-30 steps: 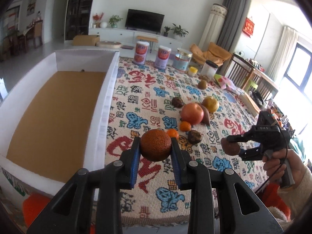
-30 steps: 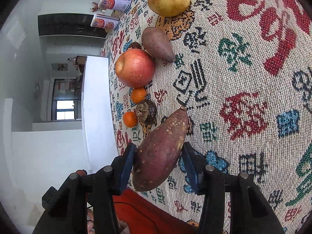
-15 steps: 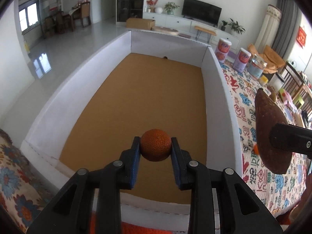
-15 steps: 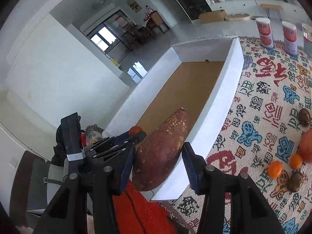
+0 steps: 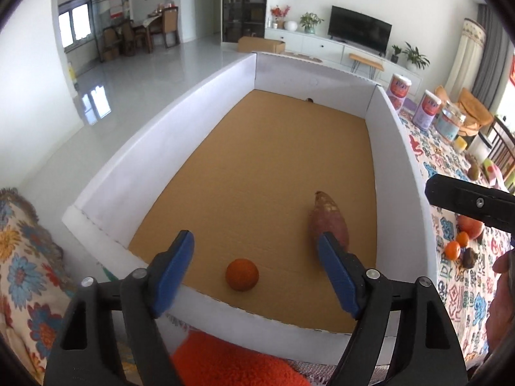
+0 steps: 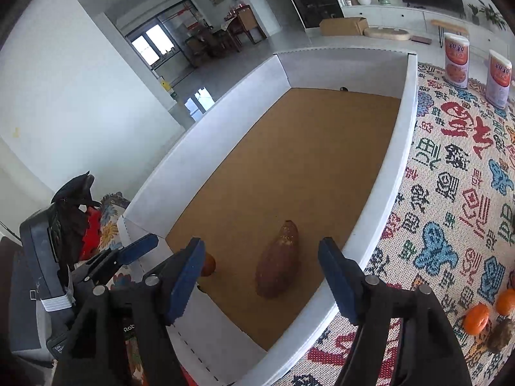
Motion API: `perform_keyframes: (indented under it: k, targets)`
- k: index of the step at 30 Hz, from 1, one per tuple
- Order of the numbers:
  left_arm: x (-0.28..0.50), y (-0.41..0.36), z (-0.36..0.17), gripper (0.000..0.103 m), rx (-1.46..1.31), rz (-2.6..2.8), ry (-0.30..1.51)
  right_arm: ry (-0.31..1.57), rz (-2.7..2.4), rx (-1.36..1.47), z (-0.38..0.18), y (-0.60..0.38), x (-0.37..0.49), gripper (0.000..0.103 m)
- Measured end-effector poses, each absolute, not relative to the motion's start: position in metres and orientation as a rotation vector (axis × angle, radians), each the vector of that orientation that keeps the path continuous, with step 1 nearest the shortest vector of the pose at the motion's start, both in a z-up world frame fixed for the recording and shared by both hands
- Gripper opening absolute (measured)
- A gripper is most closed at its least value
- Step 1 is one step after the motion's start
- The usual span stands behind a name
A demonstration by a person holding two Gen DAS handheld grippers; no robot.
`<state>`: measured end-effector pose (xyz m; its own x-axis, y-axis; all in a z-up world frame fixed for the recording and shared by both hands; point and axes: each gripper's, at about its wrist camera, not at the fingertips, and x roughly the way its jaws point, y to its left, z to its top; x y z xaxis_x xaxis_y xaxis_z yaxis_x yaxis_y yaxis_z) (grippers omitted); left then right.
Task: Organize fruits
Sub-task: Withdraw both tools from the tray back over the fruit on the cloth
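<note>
A large white-walled box (image 5: 399, 148) with a brown cardboard floor lies ahead. An orange fruit (image 5: 242, 274) rests on its floor near the front wall. A reddish sweet potato (image 5: 328, 222) lies to its right, also seen in the right wrist view (image 6: 278, 262). My left gripper (image 5: 256, 257) is open and empty above the orange fruit. My right gripper (image 6: 262, 262) is open and empty above the sweet potato; one of its fingers (image 5: 470, 199) shows at the right in the left wrist view. In the right wrist view the orange fruit (image 6: 209, 263) peeks out behind my left finger.
A patterned cloth (image 6: 457, 173) covers the table right of the box. On it lie small oranges (image 6: 476, 318), a dark wrinkled fruit (image 6: 500, 334), a red apple (image 5: 470, 227) and tall cans (image 6: 456, 61) at the back. An orange fuzzy cloth (image 5: 231, 360) lies below the box's front.
Both grippers opened over the box. The orange fruit and the sweet potato dropped from the jaws and now lie on the box floor.
</note>
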<state>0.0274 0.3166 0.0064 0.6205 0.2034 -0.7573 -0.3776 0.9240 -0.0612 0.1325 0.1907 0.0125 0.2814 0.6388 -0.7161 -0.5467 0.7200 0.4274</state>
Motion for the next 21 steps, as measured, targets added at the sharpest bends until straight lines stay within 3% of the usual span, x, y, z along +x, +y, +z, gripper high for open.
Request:
perform_keyframes:
  k: [5, 11, 16, 21]
  targets:
    - [0.017, 0.260, 0.029, 0.087, -0.208, 0.202, 0.762, 0.880, 0.717, 0.091, 0.034, 0.110, 0.115, 0.099]
    - [0.017, 0.133, 0.035, 0.096, -0.109, -0.137, 0.783, 0.769, 0.411, -0.085, 0.006, -0.033, 0.083, 0.100]
    - [0.043, 0.052, -0.028, 0.097, -0.095, -0.274, 0.981, 0.813, 0.073, -0.169, -0.043, -0.166, 0.078, 0.101]
    - [0.077, 0.042, -0.080, 0.097, 0.019, -0.206, 1.053, 0.861, -0.116, -0.074, -0.060, -0.252, 0.079, 0.101]
